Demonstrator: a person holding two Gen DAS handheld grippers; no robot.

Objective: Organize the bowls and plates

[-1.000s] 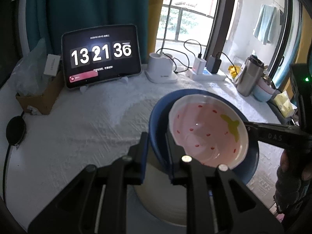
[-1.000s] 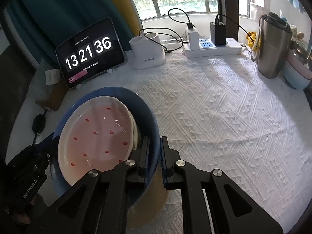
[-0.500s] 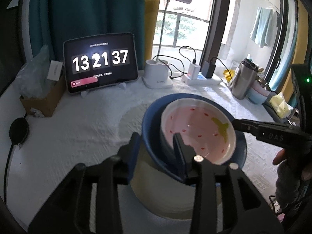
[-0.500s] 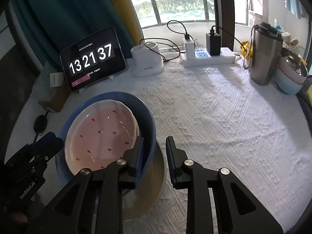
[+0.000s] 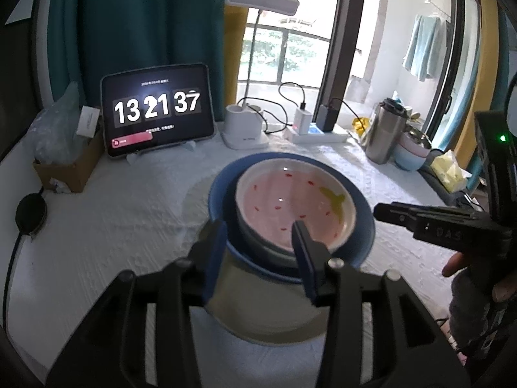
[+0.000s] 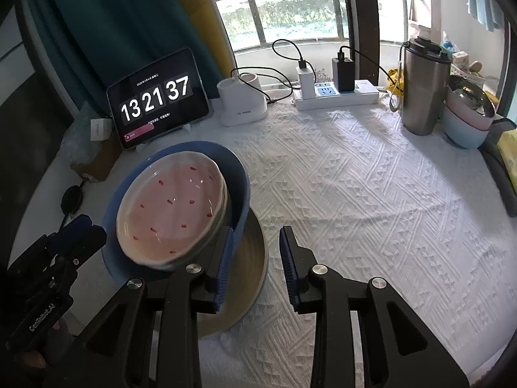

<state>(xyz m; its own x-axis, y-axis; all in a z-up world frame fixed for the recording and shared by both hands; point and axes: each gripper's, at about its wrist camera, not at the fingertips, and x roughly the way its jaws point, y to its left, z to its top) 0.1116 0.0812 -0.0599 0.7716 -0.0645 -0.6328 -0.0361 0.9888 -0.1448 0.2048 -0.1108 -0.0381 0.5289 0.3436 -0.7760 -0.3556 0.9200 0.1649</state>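
Observation:
A pink strawberry-pattern bowl point(image 5: 294, 203) sits inside a blue bowl point(image 5: 363, 241), and both rest on a beige plate point(image 5: 268, 317) on the white tablecloth. The stack also shows in the right wrist view: pink bowl point(image 6: 171, 213), blue bowl point(image 6: 239, 190), beige plate point(image 6: 248, 278). My left gripper point(image 5: 257, 245) is open, its fingers straddling the near rims of the bowls. My right gripper point(image 6: 255, 252) is open, just right of the blue bowl's rim and above the plate. Each gripper shows in the other's view, the right one point(image 5: 420, 223) and the left one point(image 6: 71, 242).
A tablet clock point(image 6: 158, 100), a white lamp base point(image 6: 242, 105), a power strip point(image 6: 336, 93) with chargers, and a steel tumbler point(image 6: 423, 87) line the far edge. Stacked pastel bowls point(image 6: 468, 119) stand at the right. A cardboard box point(image 5: 71, 165) sits at the left.
Both grippers have opened and let go of the blue bowl's rim. The bowl stack now rests on the beige plate. Both grippers have drawn back and risen a little.

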